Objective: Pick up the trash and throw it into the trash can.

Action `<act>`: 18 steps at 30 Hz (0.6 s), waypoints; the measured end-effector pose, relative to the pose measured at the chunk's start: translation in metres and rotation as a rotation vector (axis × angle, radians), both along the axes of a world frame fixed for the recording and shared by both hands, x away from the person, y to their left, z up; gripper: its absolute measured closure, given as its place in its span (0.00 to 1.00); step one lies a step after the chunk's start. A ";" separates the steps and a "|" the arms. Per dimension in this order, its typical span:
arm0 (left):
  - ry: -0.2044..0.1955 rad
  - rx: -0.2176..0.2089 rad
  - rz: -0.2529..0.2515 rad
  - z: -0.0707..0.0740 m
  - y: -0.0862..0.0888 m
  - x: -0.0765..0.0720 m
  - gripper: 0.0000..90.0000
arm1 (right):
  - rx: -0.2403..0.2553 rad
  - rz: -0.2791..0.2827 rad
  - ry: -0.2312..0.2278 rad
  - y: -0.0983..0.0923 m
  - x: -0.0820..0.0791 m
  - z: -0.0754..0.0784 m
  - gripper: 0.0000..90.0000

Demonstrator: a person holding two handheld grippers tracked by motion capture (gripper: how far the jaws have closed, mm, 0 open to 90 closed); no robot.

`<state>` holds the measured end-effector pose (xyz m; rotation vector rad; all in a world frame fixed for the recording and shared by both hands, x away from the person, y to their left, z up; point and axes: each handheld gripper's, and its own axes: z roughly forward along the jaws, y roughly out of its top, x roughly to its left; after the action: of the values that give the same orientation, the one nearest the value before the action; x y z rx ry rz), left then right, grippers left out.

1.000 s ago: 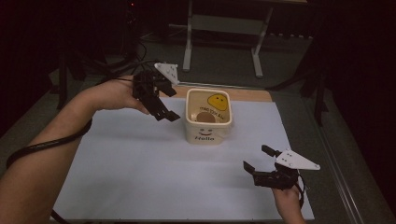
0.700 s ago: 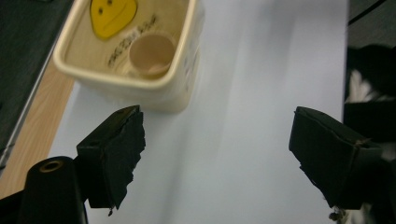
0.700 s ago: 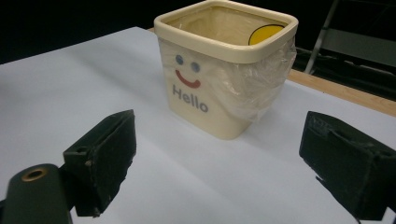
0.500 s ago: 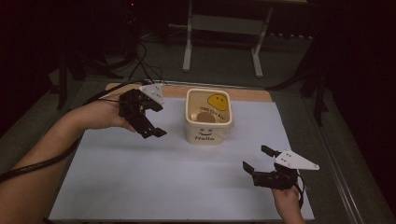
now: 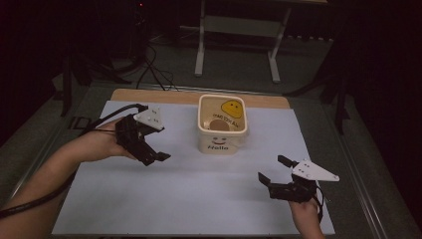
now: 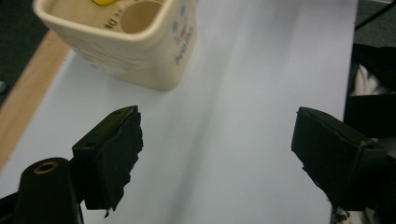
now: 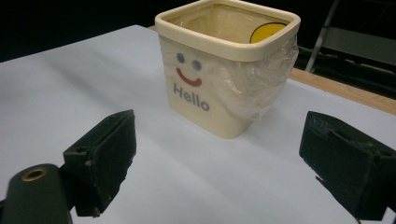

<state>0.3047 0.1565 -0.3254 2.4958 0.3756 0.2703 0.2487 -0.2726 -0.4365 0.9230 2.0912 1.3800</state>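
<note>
Whereas it earlier hovered beside the cup point(image 5: 222, 124), the left claw point(image 5: 158, 158) now sits lower and farther left, wide open, empty; the right claw point(image 5: 272, 170) is unmoved, agape, empty.

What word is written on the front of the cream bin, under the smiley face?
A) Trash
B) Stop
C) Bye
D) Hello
D: the cream bin has two blue eyes, a red smile and the word "Hello" printed below them, plain in the right gripper view.
</note>
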 end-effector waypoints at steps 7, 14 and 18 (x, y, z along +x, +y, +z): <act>0.024 -0.025 -0.017 -0.023 0.002 -0.011 0.19 | 0.003 -0.001 0.000 0.000 -0.001 0.000 0.12; 0.059 -0.107 -0.030 -0.055 0.005 -0.025 0.19 | 0.000 -0.002 -0.001 0.000 -0.001 0.000 0.12; 0.079 -0.129 -0.032 -0.072 0.004 -0.029 0.19 | -0.005 -0.001 0.002 0.001 -0.001 -0.001 0.12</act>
<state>0.2754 0.1606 -0.3975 2.3886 0.3731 0.1309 0.2481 -0.2715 -0.4371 0.9241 2.0939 1.3734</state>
